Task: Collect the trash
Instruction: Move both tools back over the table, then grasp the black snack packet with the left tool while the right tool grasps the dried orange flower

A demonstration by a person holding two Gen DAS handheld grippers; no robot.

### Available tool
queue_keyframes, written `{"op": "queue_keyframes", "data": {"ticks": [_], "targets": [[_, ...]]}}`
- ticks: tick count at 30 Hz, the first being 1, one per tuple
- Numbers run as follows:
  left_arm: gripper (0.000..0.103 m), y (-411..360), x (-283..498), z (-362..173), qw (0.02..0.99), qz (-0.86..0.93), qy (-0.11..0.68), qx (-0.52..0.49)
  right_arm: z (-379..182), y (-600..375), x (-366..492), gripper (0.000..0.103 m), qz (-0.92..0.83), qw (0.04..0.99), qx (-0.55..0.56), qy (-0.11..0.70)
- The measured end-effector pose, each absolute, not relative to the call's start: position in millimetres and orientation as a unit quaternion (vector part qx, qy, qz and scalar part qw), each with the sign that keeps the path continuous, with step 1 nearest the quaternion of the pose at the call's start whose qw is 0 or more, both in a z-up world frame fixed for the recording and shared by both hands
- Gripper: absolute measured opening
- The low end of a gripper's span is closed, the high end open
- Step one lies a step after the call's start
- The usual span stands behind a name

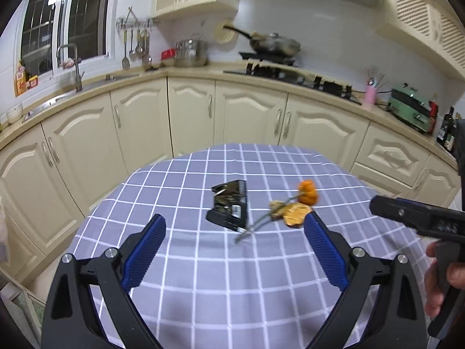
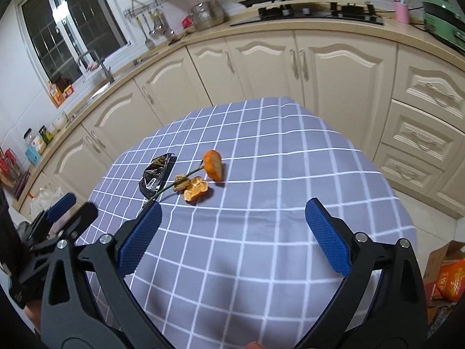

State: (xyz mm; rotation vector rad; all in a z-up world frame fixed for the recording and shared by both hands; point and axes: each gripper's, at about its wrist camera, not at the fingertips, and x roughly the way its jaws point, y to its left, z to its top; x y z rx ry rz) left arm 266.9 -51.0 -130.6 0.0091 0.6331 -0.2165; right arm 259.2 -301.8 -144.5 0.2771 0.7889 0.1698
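A black snack wrapper (image 1: 229,206) lies on the blue checked tablecloth (image 1: 203,261), with orange peel pieces (image 1: 296,213) and a dried flower on a stem (image 1: 276,208) just to its right. My left gripper (image 1: 235,226) is open and empty, just short of the wrapper. In the right wrist view the wrapper (image 2: 155,174), the upright peel (image 2: 213,165), the flat peel (image 2: 196,188) and the flower (image 2: 181,182) lie ahead and to the left. My right gripper (image 2: 232,212) is open and empty above the cloth.
Cream kitchen cabinets (image 1: 232,116) curve around behind the table, with a sink (image 1: 72,87), a stove with a pan (image 1: 276,46) and a green appliance (image 1: 409,107) on the counter. A cardboard box with an orange packet (image 2: 447,276) stands on the floor at the right.
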Motion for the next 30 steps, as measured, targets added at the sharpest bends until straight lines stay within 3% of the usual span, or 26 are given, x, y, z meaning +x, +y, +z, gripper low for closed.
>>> {"op": "queue_keyframes", "data": {"ticks": [11, 15, 18, 21, 23, 30], "targets": [[0.094, -61.8, 365.2, -173.5, 0.912, -0.111, 0.390, 0.057, -162.2, -280.8, 329.2, 0.096, 0.079, 0.898, 0.139, 0.410], [0.092, -66.1, 378.2, -193.8, 0.899, -0.117, 0.418, 0.056, -178.2, -277.9, 341.1, 0.085, 0.086, 0.892, 0.150, 0.417], [0.070, -67.5, 382.0, -198.4, 0.892, -0.128, 0.430, 0.055, -189.7, -271.7, 345.3, 0.074, 0.089, 0.888, 0.146, 0.426], [0.061, -72.8, 381.5, -200.0, 0.891, -0.134, 0.428, 0.067, -192.7, -265.3, 347.6, 0.064, 0.095, 0.891, 0.135, 0.424], [0.050, -77.0, 379.7, -200.1, 0.891, -0.144, 0.425, 0.072, -194.3, -266.2, 348.7, 0.039, 0.115, 0.886, 0.154, 0.422], [0.034, -79.2, 374.9, -196.8, 0.891, -0.165, 0.418, 0.064, -193.1, -267.8, 339.1, 0.029, 0.110, 0.896, 0.146, 0.404]]}}
